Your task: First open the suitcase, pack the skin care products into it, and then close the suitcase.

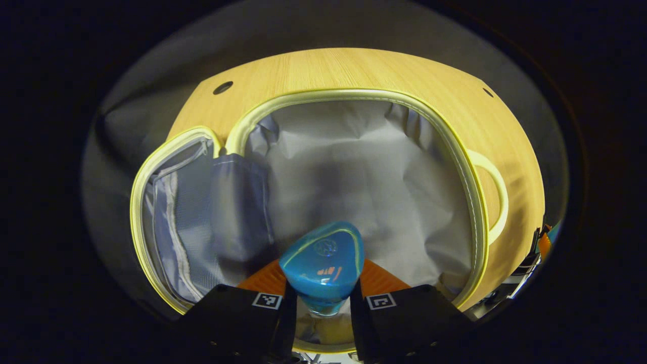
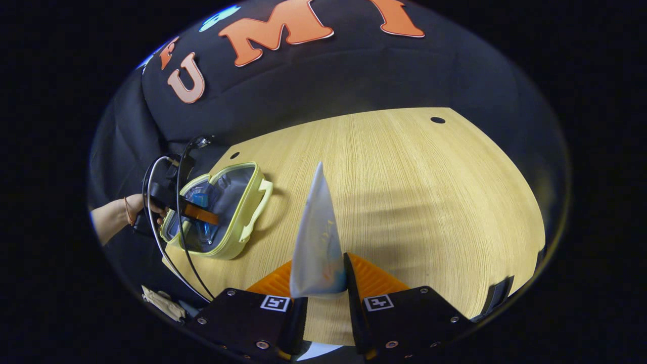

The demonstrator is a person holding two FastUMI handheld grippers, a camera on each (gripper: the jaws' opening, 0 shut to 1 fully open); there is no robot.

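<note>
In the left gripper view the pale yellow suitcase [image 1: 477,212] lies open on the wooden table, its grey lining [image 1: 354,172] showing. My left gripper [image 1: 323,308] is shut on a blue skin care bottle [image 1: 323,263], held low over the open case. In the right gripper view my right gripper [image 2: 321,296] is shut on a pale, translucent tube [image 2: 316,237] that points up and away over the table. Far to its left sit the small open suitcase [image 2: 237,222] and the left gripper [image 2: 194,212], held by a hand [image 2: 113,220] over the case.
The wooden table [image 2: 404,192] stretches wide to the right of the suitcase, with small round holes near its far corners. A black cable [image 2: 179,242] loops down from the left gripper. The suitcase lid with a grey pocket [image 1: 202,212] lies open at the left.
</note>
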